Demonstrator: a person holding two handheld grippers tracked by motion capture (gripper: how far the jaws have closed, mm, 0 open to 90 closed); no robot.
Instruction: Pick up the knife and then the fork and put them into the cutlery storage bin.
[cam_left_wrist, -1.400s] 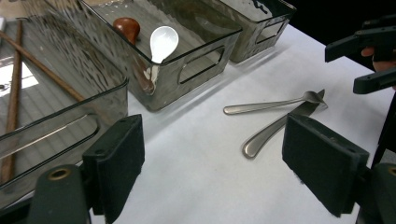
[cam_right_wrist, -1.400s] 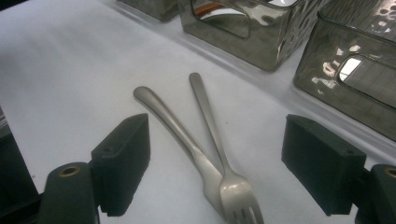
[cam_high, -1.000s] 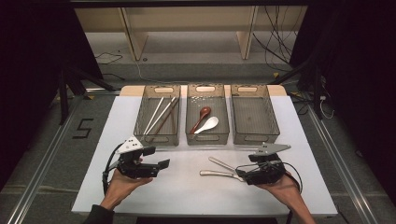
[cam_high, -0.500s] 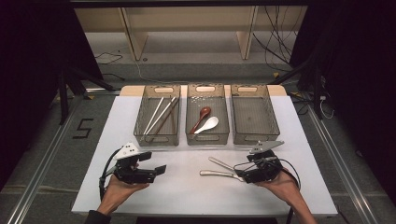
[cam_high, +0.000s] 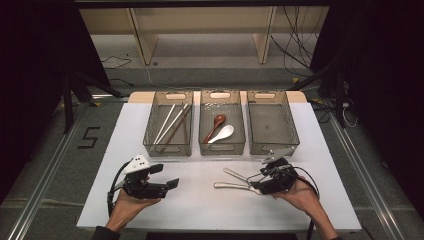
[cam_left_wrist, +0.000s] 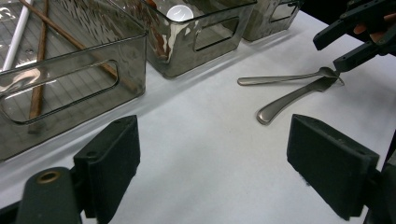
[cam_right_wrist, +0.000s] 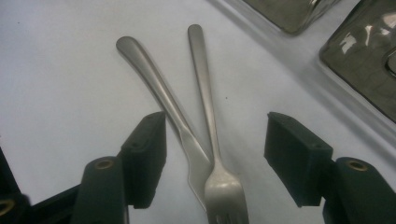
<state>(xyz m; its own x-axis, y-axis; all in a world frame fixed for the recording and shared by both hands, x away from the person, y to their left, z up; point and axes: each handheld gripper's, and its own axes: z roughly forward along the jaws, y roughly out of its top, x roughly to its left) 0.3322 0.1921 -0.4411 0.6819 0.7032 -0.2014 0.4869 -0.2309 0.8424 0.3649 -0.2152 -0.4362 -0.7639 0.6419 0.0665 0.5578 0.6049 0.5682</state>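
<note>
Two metal forks (cam_high: 234, 180) lie crossed on the white table, handles pointing left. In the right gripper view, one fork (cam_right_wrist: 205, 93) lies over the other fork (cam_right_wrist: 148, 70). My right gripper (cam_high: 254, 184) (cam_right_wrist: 222, 158) straddles their crossed necks. Its jaws have just been closing, but both pads still stand apart from the metal. My left gripper (cam_high: 166, 176) (cam_left_wrist: 215, 163) hovers open over bare table at the front left, with nothing between its pads. In the left gripper view the forks (cam_left_wrist: 285, 88) lie ahead, with the right gripper (cam_left_wrist: 355, 42) at their far end.
Three clear bins stand in a row at the back. The left bin (cam_high: 150, 145) holds chopsticks (cam_high: 170, 124). The middle bin (cam_high: 222, 148) holds a brown spoon (cam_high: 215, 125) and a white spoon (cam_high: 222, 133). The right bin (cam_high: 272, 122) is empty. Bare table lies between the grippers.
The right gripper has edged a little left onto the fork ends and its jaws have narrowed. The left gripper has barely shifted.
</note>
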